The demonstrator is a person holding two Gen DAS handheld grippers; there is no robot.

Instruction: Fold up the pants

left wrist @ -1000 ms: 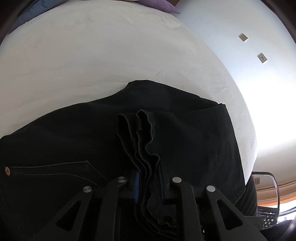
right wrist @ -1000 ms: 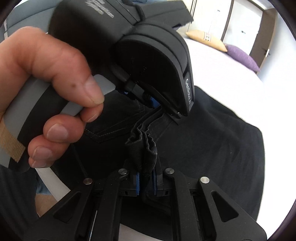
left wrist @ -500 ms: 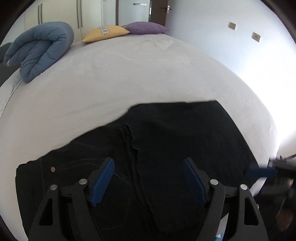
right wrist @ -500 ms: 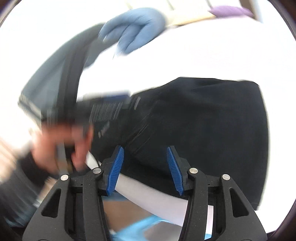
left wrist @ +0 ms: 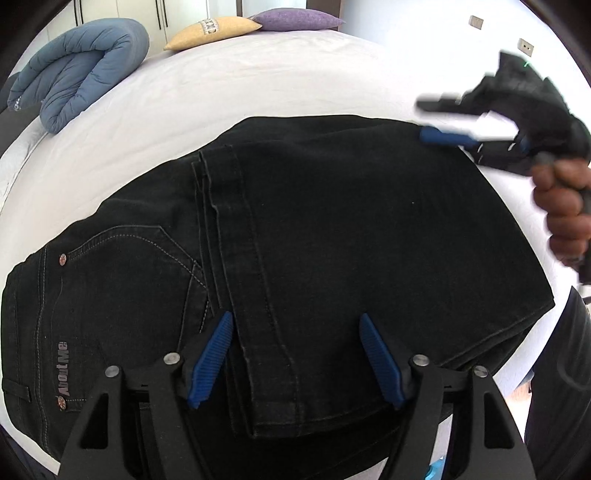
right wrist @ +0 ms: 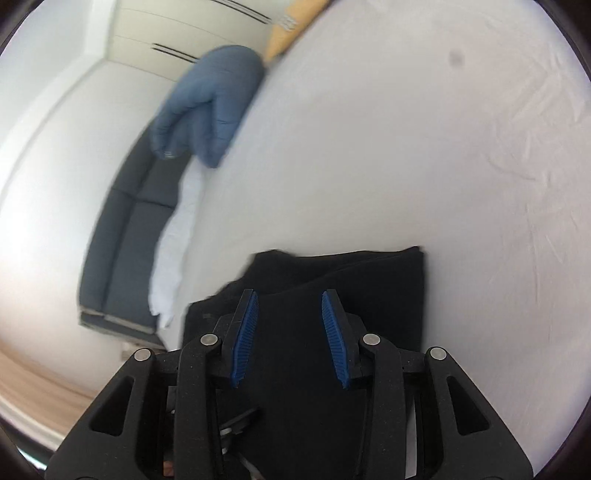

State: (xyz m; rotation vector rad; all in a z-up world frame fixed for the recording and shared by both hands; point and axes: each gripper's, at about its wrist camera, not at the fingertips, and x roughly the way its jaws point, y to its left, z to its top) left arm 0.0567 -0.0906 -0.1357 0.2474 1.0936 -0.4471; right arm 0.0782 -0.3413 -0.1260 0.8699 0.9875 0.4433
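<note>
Black jeans (left wrist: 332, 221) lie folded flat on the white bed (left wrist: 258, 85), the leg hems laid over the seat and back pocket. My left gripper (left wrist: 295, 362) hovers over the near edge of the fold. Its jaws stand wide and are closing a little, and the blue pads (left wrist: 210, 362) press on nothing. In the right wrist view my right gripper (right wrist: 290, 334) hangs above the jeans (right wrist: 369, 288) with its jaws closing and no cloth pinched between them. The left wrist view shows that gripper (left wrist: 447, 125), held by a hand (left wrist: 561, 206), at the far right corner of the jeans.
A rolled blue duvet (left wrist: 81, 74), a yellow pillow (left wrist: 210, 29) and a purple pillow (left wrist: 295, 18) sit at the head of the bed. A dark sofa (right wrist: 122, 240) stands beside the bed's left side. The bed edge runs close under the jeans.
Both grippers let go of the bunched leg hems, which now lie flat on the jeans. The left gripper drew back and tilted up. The right gripper swung over to the far right corner.
</note>
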